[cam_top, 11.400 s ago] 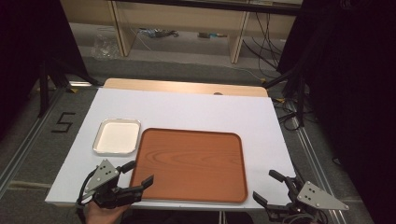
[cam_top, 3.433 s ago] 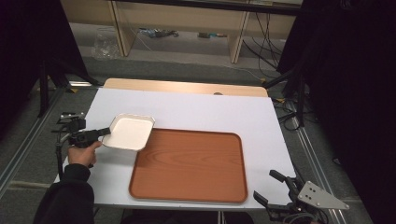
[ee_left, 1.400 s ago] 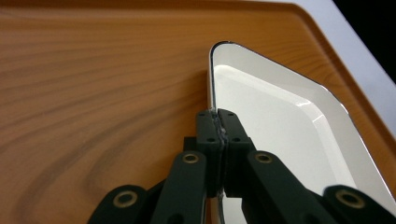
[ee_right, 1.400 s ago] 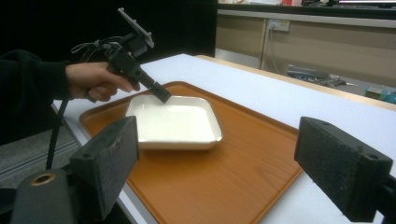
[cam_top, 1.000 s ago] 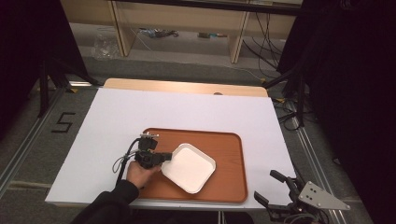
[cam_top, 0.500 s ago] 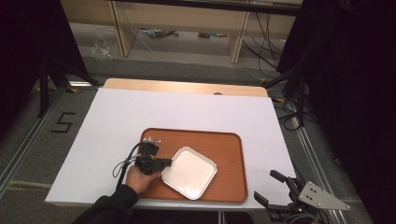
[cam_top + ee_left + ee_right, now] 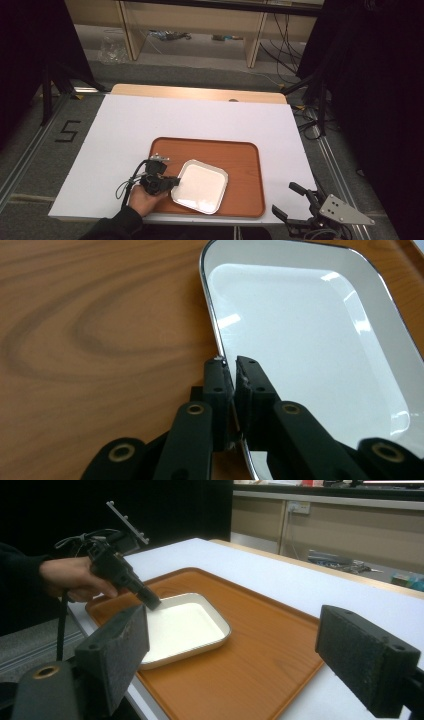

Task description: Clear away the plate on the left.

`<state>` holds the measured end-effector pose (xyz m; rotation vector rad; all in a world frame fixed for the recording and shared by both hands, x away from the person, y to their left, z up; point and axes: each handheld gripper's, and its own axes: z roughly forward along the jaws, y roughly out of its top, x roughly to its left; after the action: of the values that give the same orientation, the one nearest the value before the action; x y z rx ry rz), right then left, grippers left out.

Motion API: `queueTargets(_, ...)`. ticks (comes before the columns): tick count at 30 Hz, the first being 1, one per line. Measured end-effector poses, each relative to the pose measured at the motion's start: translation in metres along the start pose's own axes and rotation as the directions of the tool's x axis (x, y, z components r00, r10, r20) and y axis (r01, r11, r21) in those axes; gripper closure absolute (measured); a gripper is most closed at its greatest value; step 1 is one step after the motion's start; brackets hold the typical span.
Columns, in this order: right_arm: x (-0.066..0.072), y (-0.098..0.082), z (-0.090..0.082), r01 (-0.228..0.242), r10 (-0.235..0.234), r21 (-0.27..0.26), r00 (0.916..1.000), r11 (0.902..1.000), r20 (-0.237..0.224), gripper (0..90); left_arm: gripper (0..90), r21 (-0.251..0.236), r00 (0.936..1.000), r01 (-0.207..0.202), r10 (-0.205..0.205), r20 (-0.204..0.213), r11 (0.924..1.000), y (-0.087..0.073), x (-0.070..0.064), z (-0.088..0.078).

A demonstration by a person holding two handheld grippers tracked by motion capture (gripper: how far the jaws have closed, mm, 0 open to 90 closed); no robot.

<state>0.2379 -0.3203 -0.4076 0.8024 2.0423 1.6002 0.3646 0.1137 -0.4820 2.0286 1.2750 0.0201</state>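
Item: one white rectangular dish (image 7: pixel 200 186), shallow, with rounded corners, empty. It was recorded lying on the near left part of an orange-brown wood-grain tray (image 7: pixel 242 165), which sat on the white counter (image 7: pixel 130 125). Whether the dish was fully seated on the tray floor or held slightly lifted at the gripped edge could not be told. Left hand-held gripper (image 7: pixel 229 371): jaws closed together on the dish's left rim, one jaw outside the rim and one inside, as seen in the left gripper view; it was held by the person's hand (image 7: pixel 145 197) at the tray's near left corner. From this hand-held gripper the dish extended to the right and slightly away, over the tray, its longer side judged to run roughly along that same direction. Right hand-held gripper (image 7: pixel 235 655): jaws wide apart, nothing between them, stationed off the counter's near right corner, well apart from the dish. The left hand was clearly the nearer one. Next handling was judged to turn on releasing the left rim without dragging the dish.
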Motion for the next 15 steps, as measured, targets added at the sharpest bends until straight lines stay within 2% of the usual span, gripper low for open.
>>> queueTargets(8, 0.001, 0.000, 0.000, -0.003, 0.003, 0.001, 1.0000, 1.0000, 0.006, 14.9, 80.3, 0.014, 1.0000, 0.006, -0.006, 0.002, 0.9999, -0.012, -0.003, -0.008)
queueTargets(11, 0.002, -0.001, 0.001, -0.010, 0.010, -0.022, 0.9999, 0.9997, 0.005, 14.9, 79.9, 0.027, 1.0000, 0.003, -0.003, -0.007, 0.9996, -0.015, -0.005, -0.011)
queueTargets(12, 0.001, 0.000, 0.000, -0.002, 0.002, 0.002, 1.0000, 1.0000, 0.006, 14.9, 79.7, 0.031, 1.0000, -0.005, 0.005, -0.008, 0.9995, -0.015, -0.005, -0.012)
queueTargets(13, 0.001, 0.000, 0.000, -0.002, 0.002, 0.002, 1.0000, 1.0000, 0.006, 14.9, 79.6, 0.031, 1.0000, -0.005, 0.005, -0.008, 0.9995, -0.015, -0.005, -0.012)
queueTargets(15, 0.001, 0.000, 0.001, -0.003, 0.004, -0.017, 0.9999, 0.9999, 0.012, 14.9, 79.6, 0.046, 0.9999, 0.002, -0.002, -0.012, 0.9989, -0.018, -0.006, -0.014)
